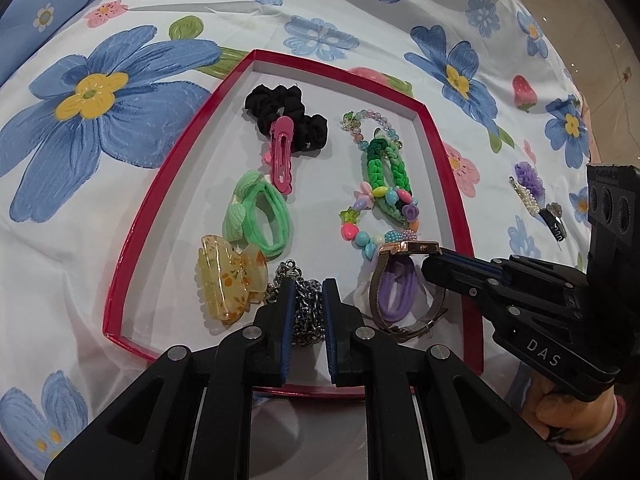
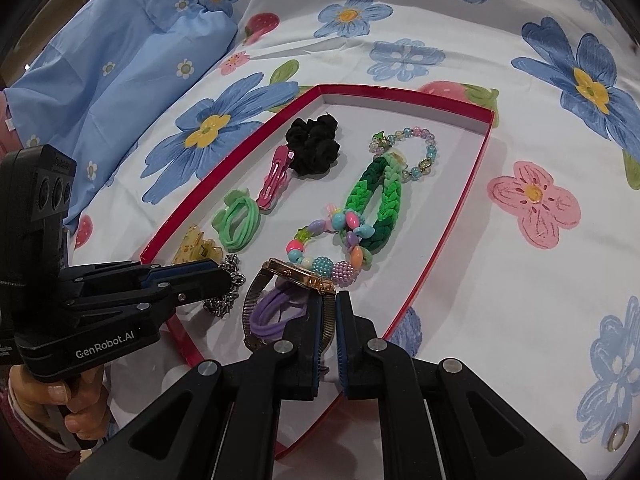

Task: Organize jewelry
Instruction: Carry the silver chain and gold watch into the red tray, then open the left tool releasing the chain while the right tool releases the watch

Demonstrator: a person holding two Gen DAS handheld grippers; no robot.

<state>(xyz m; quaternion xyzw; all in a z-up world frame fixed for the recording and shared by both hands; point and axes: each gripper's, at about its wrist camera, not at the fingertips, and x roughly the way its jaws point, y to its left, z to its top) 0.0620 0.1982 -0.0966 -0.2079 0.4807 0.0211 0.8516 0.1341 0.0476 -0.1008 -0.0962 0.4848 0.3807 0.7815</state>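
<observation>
Both down in the red tray (image 1: 160, 184) on the bed: left hand-held gripper (image 1: 307, 292) pinches the chain (image 1: 304, 312), right hand-held gripper (image 2: 330, 308) pinches the watch (image 2: 300, 276). Risk: the watch band could snag the purple ties (image 2: 276, 320), and the chain could catch the claw clip (image 1: 228, 280) beside it.

The left gripper (image 1: 307, 294) is closed on a silver chain (image 1: 306, 312) at the near edge of the red tray (image 1: 168, 184), which lies on a flowered bed sheet (image 1: 100, 120); beside the chain sits a yellow claw clip (image 1: 228, 280); from the right, the right gripper (image 1: 434, 258) holds a rose-gold watch (image 1: 404, 249) by its case; the watch stands above a purple hair tie (image 1: 396, 288); a pink snap clip (image 1: 282, 154) rests on a black scrunchie (image 1: 280, 110).
</observation>
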